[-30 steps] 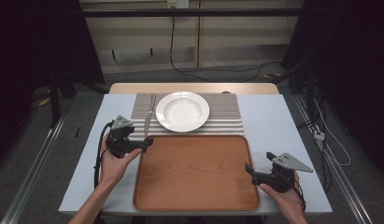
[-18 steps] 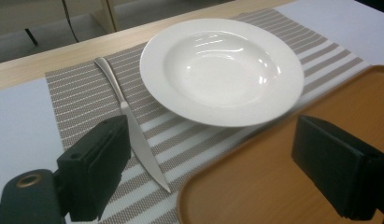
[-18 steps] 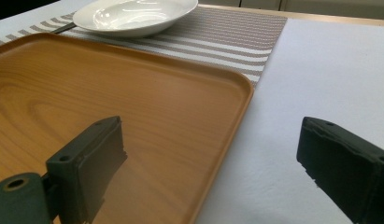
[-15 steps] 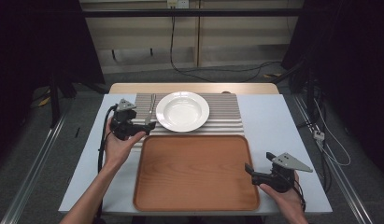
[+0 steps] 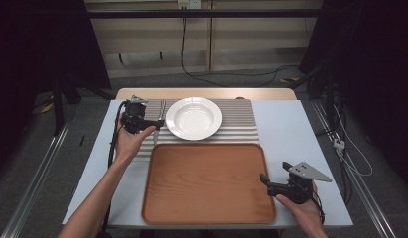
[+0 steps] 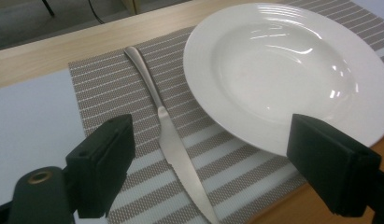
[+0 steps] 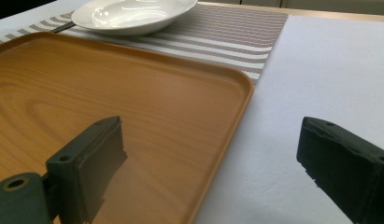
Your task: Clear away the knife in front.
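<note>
Two tongs are at work over the worktop, and their jobs look quite different. Nearest, the right tongs rest low at the right edge of the tray, jaws spread wide with nothing between them; the right gripper view shows one jaw over the wood and the other over the bare surface, so they seem parked, waiting rather than working. The tray lies empty in the middle, probably as the place where things are to be set.

Farther off, the left tongs hover over the striped mat, pointing toward the knife that lies flat on the mat, just left of the plate and close to its rim. In the left gripper view the blade runs between the two jaws, which straddle it without pressing, so the tongs are released and nothing is held. That line-up suggests a grasp on the knife is being set up; the plate's nearness leaves little room for the jaw on that side.

Against the earlier frames, the left hand has travelled from the tray's near-left corner up onto the mat beside the knife, and its jaws have just been closing slightly, with the knife between them but untouched. The right tongs, plate and tray lie as they did.
</note>
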`<state>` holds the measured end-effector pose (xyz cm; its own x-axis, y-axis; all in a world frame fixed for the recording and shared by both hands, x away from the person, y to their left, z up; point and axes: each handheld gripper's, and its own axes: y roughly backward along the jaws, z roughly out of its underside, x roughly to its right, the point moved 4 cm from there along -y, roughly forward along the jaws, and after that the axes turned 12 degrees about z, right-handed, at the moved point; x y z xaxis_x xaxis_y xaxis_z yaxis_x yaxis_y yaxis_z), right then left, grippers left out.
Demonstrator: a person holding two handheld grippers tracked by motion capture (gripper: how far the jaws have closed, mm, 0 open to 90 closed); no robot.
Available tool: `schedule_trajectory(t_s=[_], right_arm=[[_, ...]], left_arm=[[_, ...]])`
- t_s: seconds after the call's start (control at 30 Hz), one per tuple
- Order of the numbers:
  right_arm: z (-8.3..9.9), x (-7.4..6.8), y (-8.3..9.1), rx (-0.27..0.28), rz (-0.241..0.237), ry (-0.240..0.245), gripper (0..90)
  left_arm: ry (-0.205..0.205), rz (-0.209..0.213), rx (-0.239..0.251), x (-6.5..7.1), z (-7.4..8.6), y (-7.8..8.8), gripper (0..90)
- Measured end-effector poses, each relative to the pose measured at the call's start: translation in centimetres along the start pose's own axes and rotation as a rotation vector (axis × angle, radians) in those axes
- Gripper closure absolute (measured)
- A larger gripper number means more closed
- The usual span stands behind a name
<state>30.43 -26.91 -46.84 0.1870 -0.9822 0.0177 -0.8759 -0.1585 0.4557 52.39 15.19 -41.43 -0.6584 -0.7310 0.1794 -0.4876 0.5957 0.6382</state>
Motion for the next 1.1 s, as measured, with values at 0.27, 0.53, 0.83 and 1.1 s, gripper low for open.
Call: schedule_trajectory(t_s=[0.27, 0.53, 0.83, 1.1], right_arm=[[0.1, 0.2, -0.2, -0.006, 0.0, -0.012, 7.3], [0.2, 0.2, -0.3, -0.015, -0.009, -0.021, 7.3], [0.2, 0.0, -0.4, -0.018, -0.012, -0.012, 7.3], [0.2, 0.0, -0.4, -0.021, -0.016, -0.016, 7.3]], left_arm=[[0.051, -0.026, -0.032, -2.2, -0.8, -1.9, 19.9], [0.077, -0.047, -0.07, -3.8, -1.4, -3.8, 22.6], [0.094, -0.071, -0.101, -5.1, -2.1, -5.7, 32.8], [0.147, -0.068, -0.134, -6.5, -1.5, -7.4, 42.9]])
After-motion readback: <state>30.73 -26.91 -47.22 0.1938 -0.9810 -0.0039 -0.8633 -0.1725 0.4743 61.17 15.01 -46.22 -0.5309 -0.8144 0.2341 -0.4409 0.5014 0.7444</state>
